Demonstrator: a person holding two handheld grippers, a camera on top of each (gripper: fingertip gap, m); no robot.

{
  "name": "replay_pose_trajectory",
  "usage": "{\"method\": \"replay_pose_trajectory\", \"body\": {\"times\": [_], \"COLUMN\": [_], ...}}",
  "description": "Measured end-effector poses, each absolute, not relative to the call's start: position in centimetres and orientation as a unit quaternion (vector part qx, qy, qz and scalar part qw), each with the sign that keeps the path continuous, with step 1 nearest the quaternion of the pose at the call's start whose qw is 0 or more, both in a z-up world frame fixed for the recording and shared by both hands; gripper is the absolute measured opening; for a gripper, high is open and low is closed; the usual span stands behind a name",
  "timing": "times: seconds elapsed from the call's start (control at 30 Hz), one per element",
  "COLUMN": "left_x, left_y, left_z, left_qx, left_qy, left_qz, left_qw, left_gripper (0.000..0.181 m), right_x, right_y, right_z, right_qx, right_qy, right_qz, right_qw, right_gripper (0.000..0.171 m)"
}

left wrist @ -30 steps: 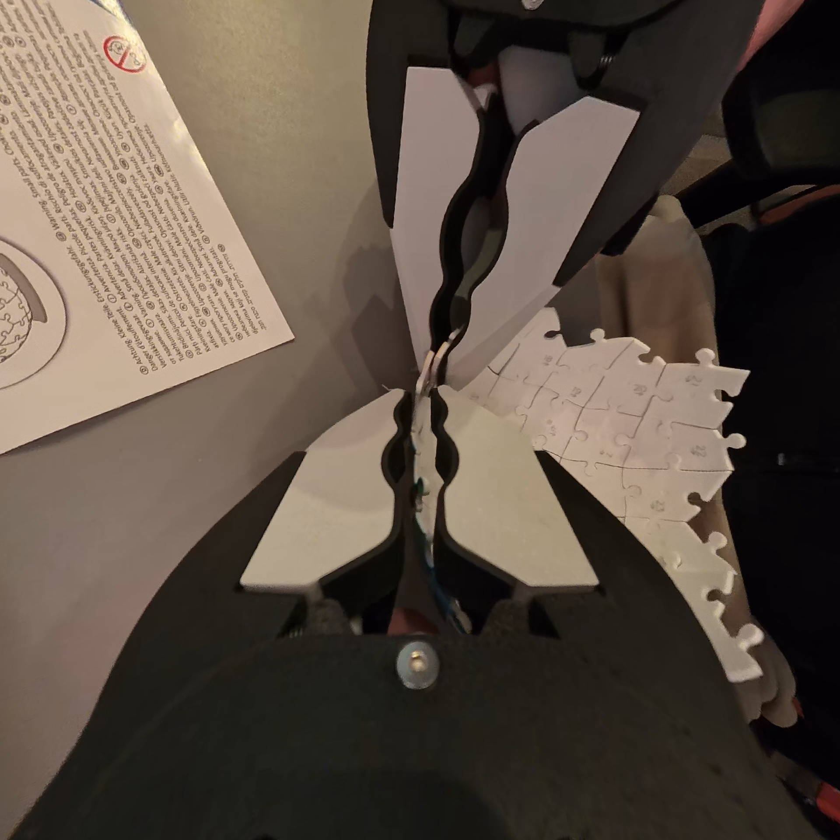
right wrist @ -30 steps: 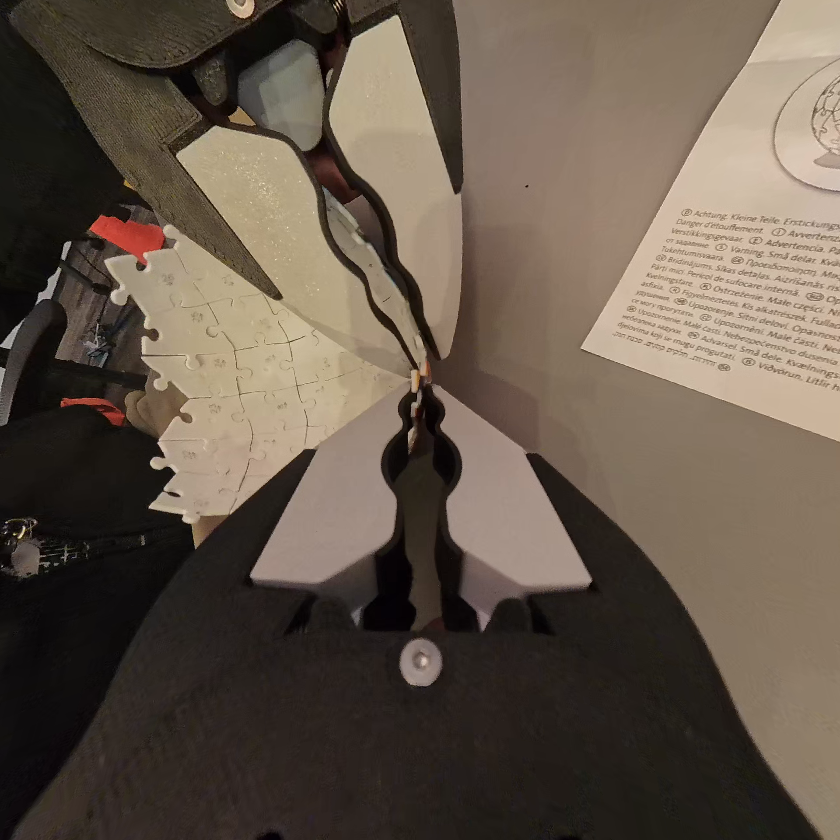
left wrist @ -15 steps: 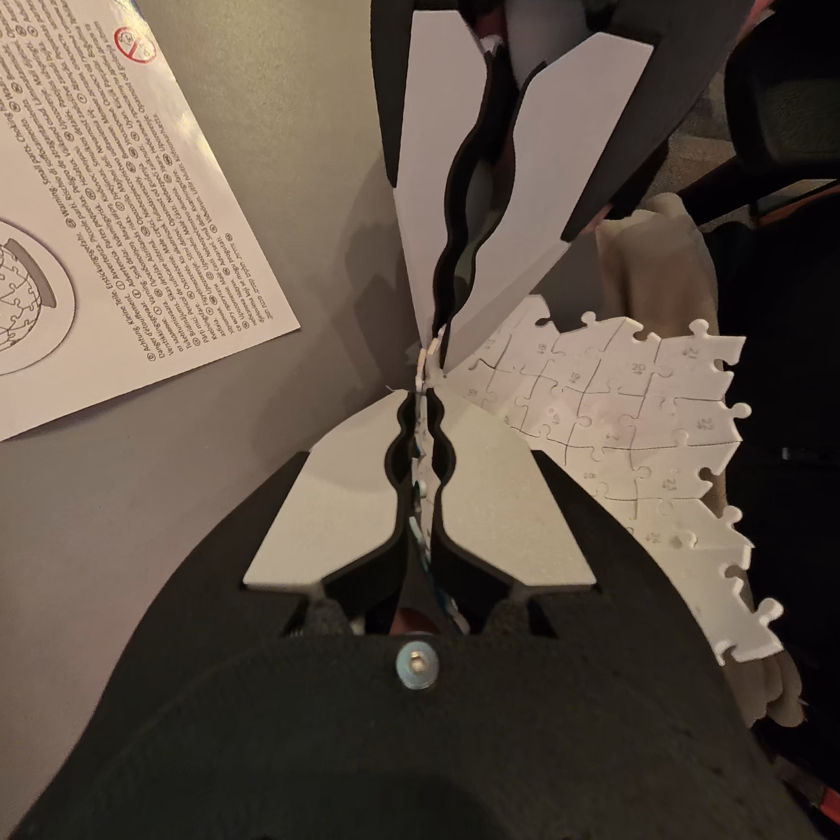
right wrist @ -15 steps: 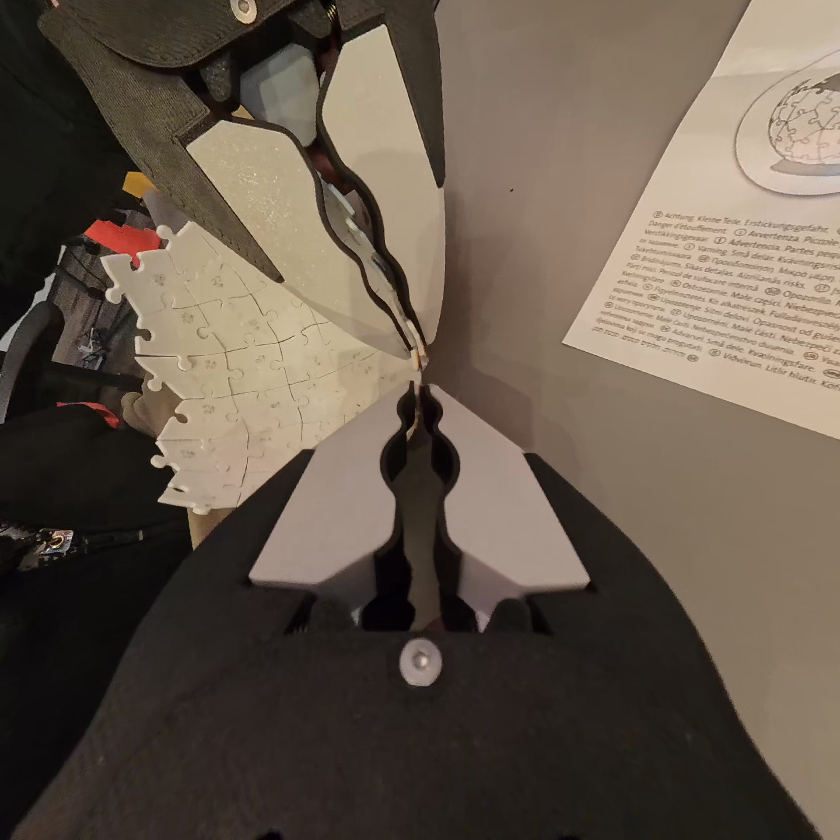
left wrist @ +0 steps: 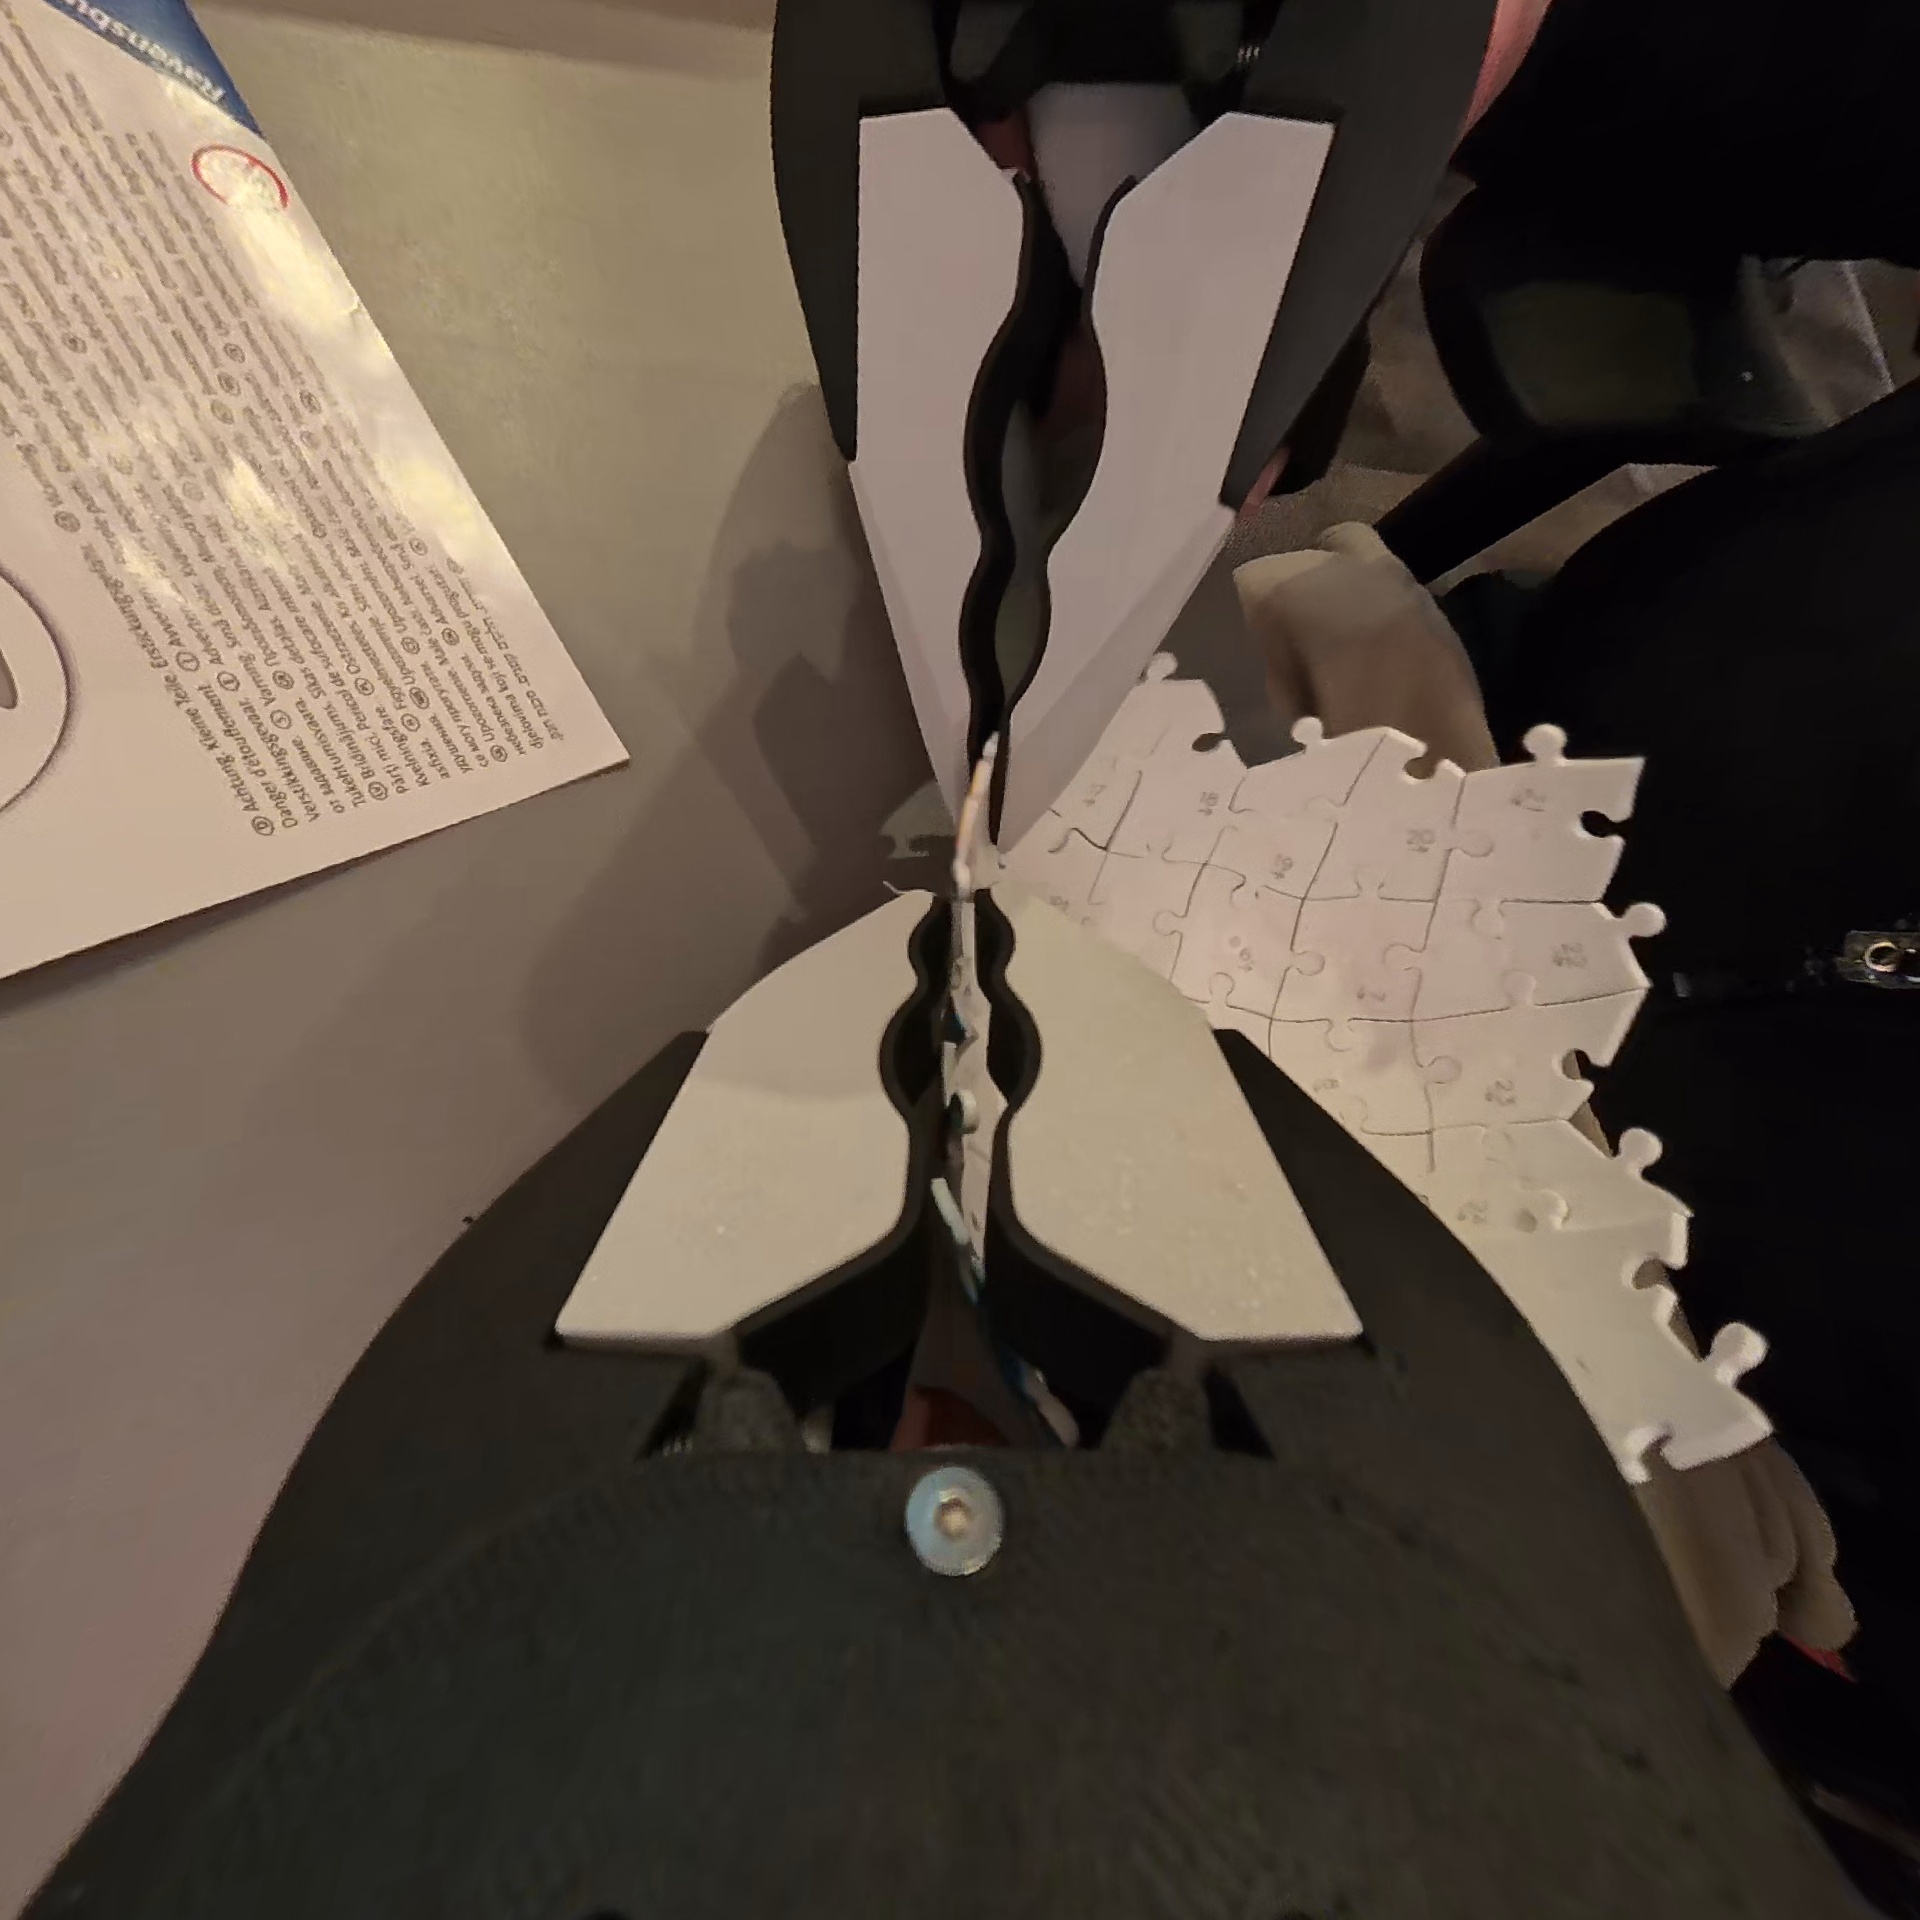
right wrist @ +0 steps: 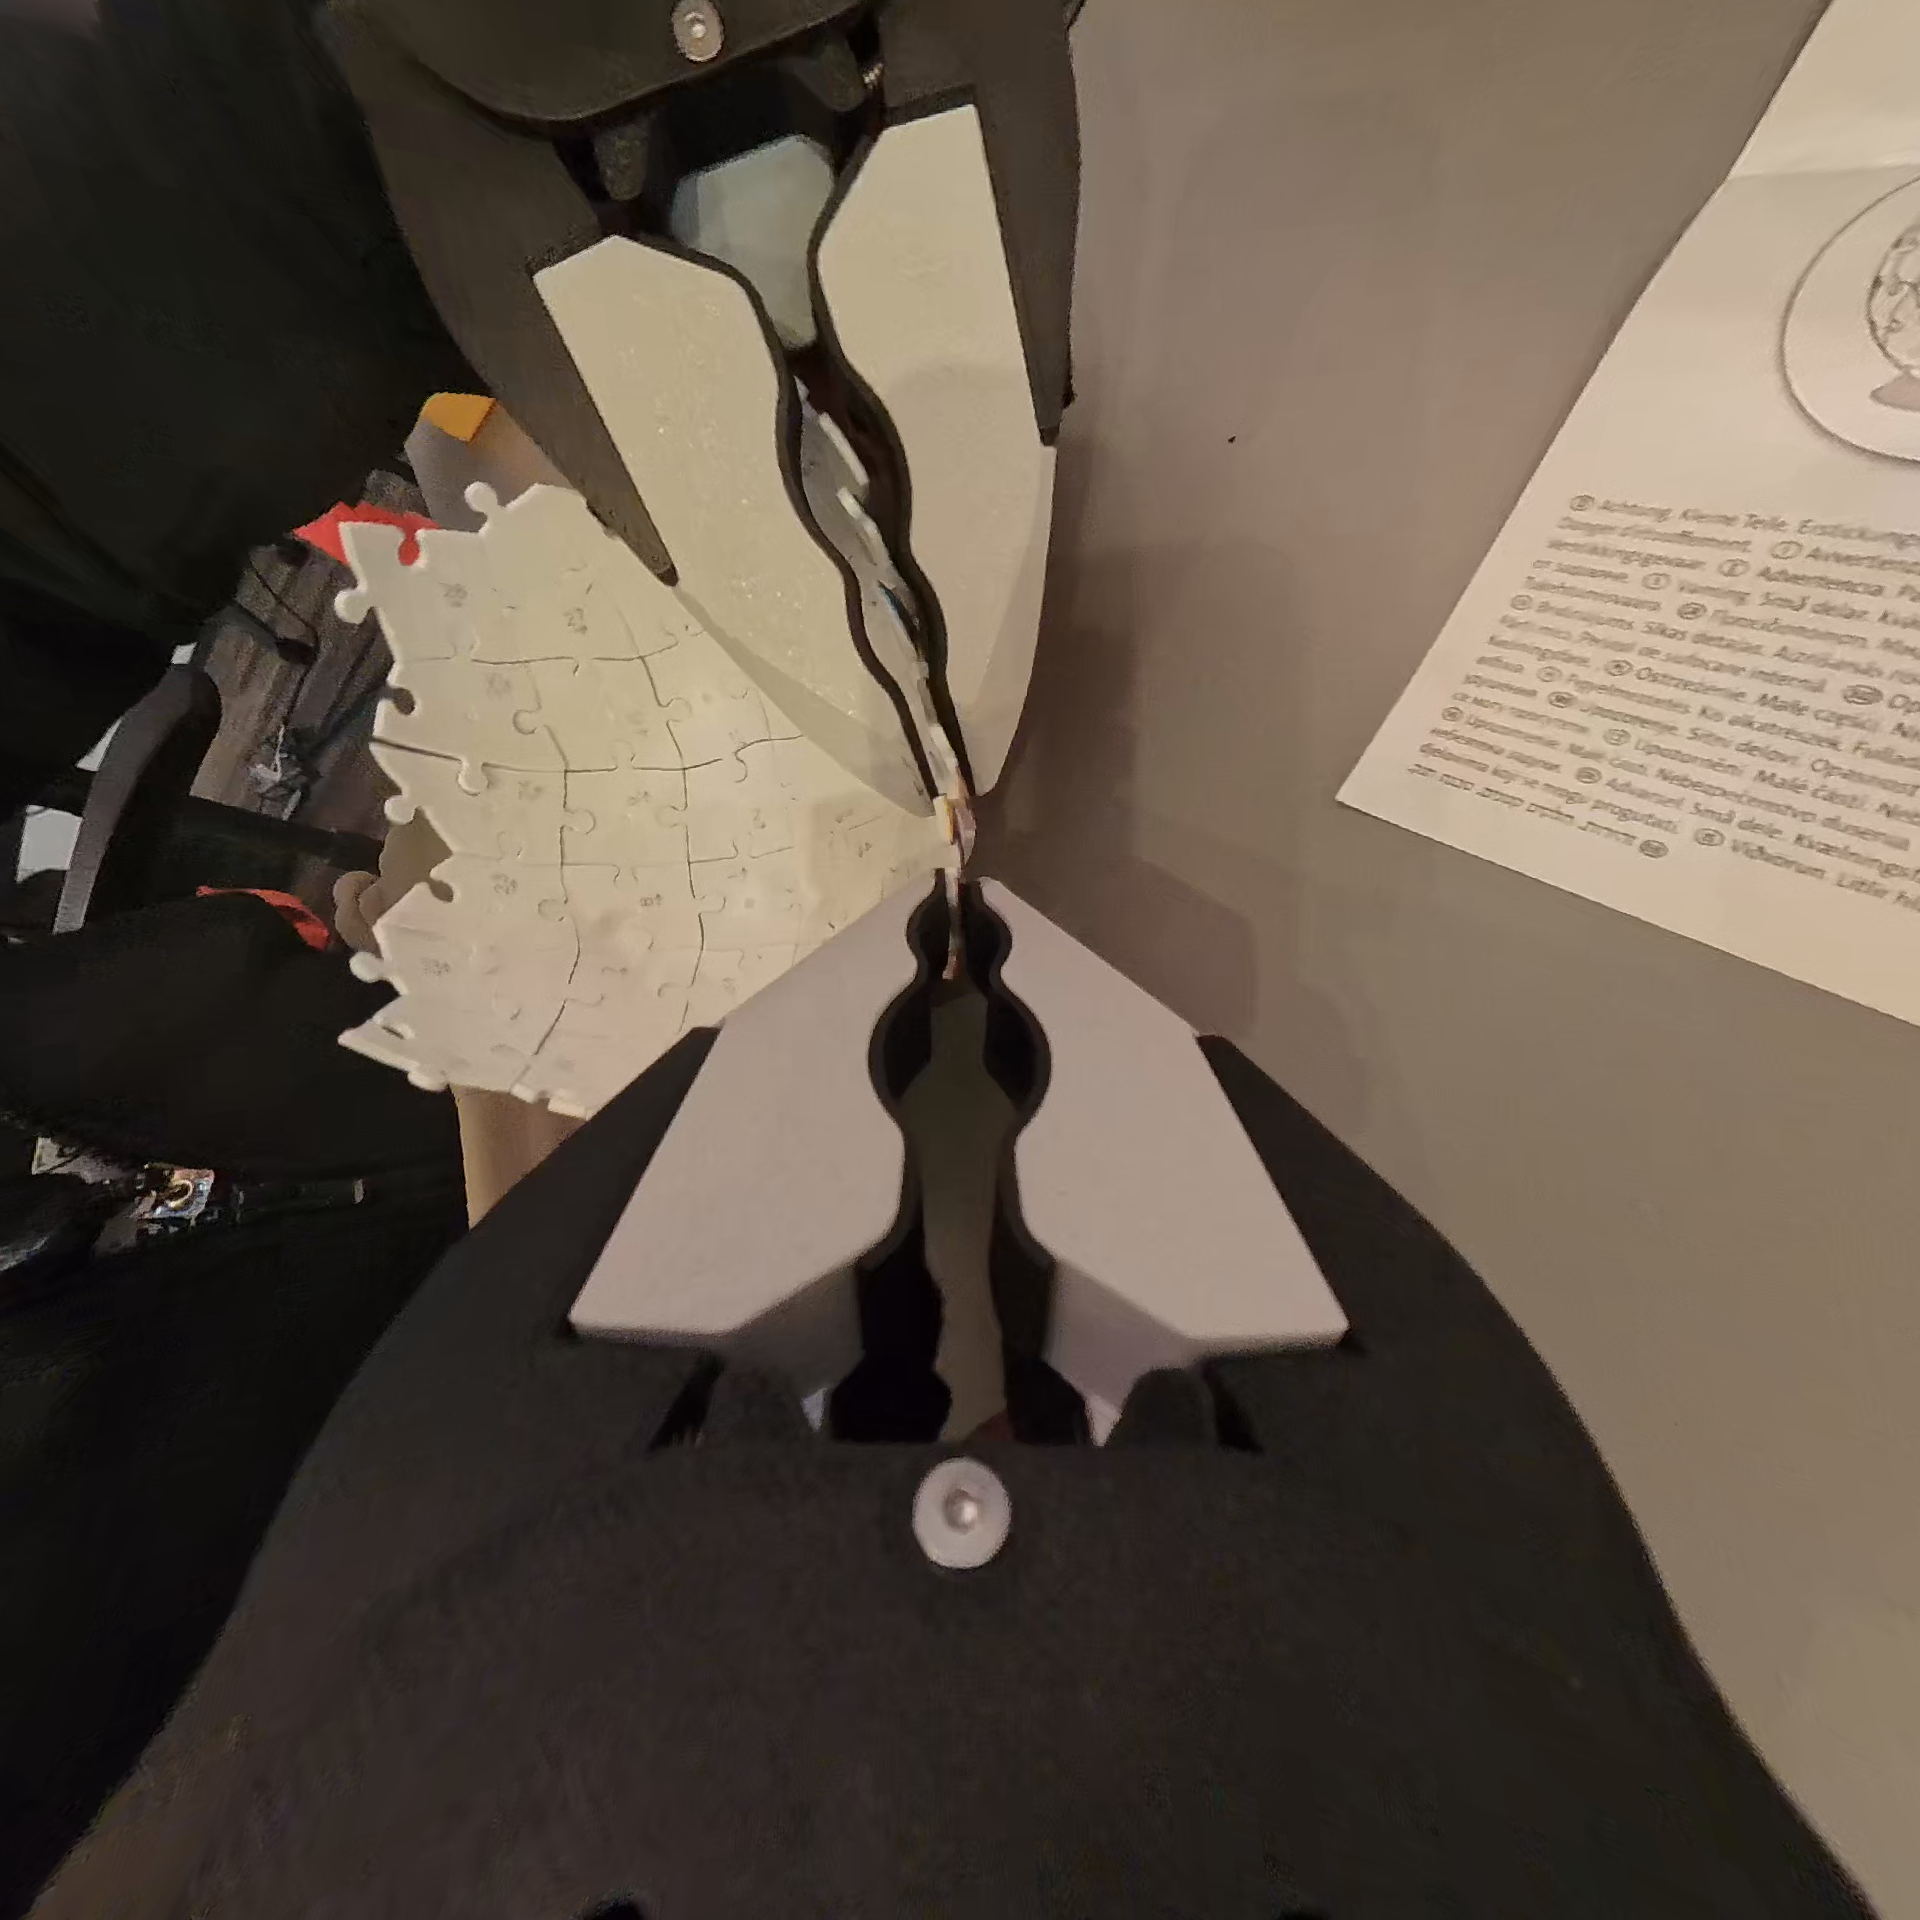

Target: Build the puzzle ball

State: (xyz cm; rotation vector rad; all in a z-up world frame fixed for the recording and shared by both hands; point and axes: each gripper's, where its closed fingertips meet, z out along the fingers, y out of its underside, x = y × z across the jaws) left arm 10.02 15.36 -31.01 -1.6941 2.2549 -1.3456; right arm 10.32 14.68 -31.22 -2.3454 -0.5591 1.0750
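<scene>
Since the earlier frame the shell [left wrist: 1382, 935] has tilted slightly and the tips have drawn closer. The left gripper [left wrist: 961, 920] clamps the shell's edge to steady it, and the right gripper [right wrist: 951, 899], tip to tip with it, appears clamped on a small piece [right wrist: 954, 821] for joining there. Beyond, a leaflet [left wrist: 239, 499] lies on the table [left wrist: 623, 260], clear of the work.

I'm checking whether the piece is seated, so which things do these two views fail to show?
- Joint between the single piece and the assembled puzzle section: left wrist view, hidden by both grippers' fingertips.
- Section's printed face: both views show only its back.
- Right gripper's hold: right wrist view, piece too small there.
- Instruction sheet: cut off by the frame edge.
</scene>
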Motion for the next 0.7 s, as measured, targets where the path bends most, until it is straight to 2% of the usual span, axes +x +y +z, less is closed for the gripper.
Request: {"method": "replay_pose_trajectory", "body": {"times": [0.7], "left_x": [10.11], "left_y": [15.62], "left_z": [-30.84], "left_qx": [-0.536], "left_qy": [0.709], "left_qz": [-0.458], "left_qw": [0.008], "left_gripper": [0.003], "right_x": [10.39], "right_y": [14.99], "right_z": [-31.16], "right_qx": [-0.87], "right_qy": [-0.216], "right_qz": [0.361], "right_qw": [0.258], "right_gripper": [0.0]}}
